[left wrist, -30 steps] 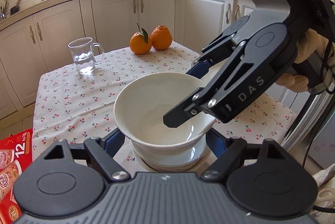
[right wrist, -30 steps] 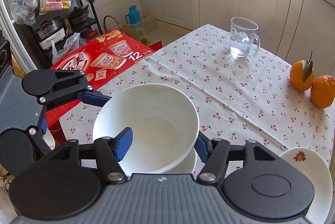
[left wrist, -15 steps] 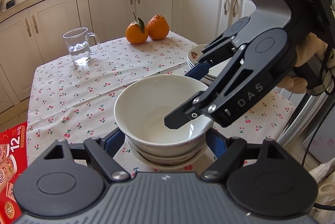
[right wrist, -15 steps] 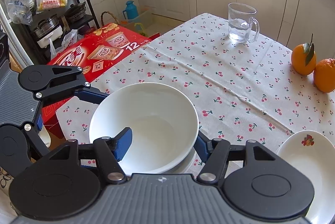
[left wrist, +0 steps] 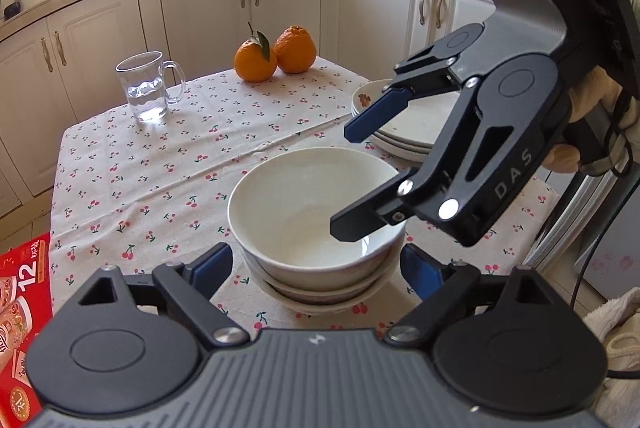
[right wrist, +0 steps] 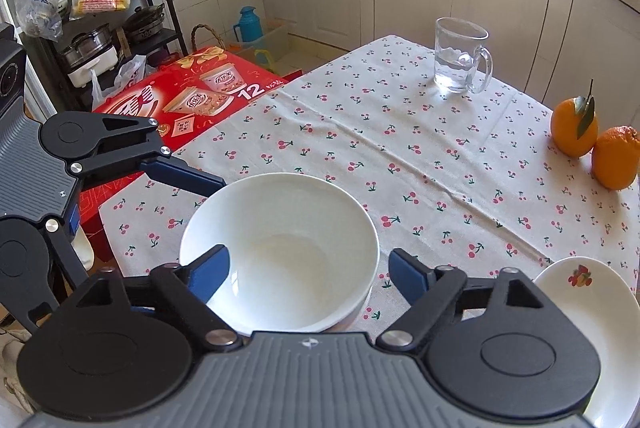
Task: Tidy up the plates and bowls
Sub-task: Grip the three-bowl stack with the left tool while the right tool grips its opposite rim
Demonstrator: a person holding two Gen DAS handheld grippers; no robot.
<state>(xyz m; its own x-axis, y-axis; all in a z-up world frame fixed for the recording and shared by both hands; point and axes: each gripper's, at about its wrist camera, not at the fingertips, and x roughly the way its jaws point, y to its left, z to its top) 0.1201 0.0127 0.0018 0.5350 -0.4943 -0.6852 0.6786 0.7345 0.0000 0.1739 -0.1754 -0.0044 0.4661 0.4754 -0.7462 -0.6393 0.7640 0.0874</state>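
The left gripper [left wrist: 316, 266] has just been opening, its pads spread beside the stack of white bowls [left wrist: 320, 252] on the desk [left wrist: 160, 163]. The right gripper [right wrist: 308, 270] has just released the top bowl [right wrist: 280, 248], jaws wide. Stacked plates [left wrist: 416, 123] sit just right.

Table [left wrist: 132, 187]: covered by a cream tablecloth [right wrist: 400, 163] printed with small red cherries.
Near edge: a stack of white bowls [left wrist: 316, 228] is set directly on the cloth.
Right side: a stack of white plates [left wrist: 416, 123], the top one bearing a fruit motif.
Far edge: two oranges [left wrist: 276, 53], touching, one with a leaf.
Far left: a glass mug [left wrist: 146, 85], upright, partly filled with water.
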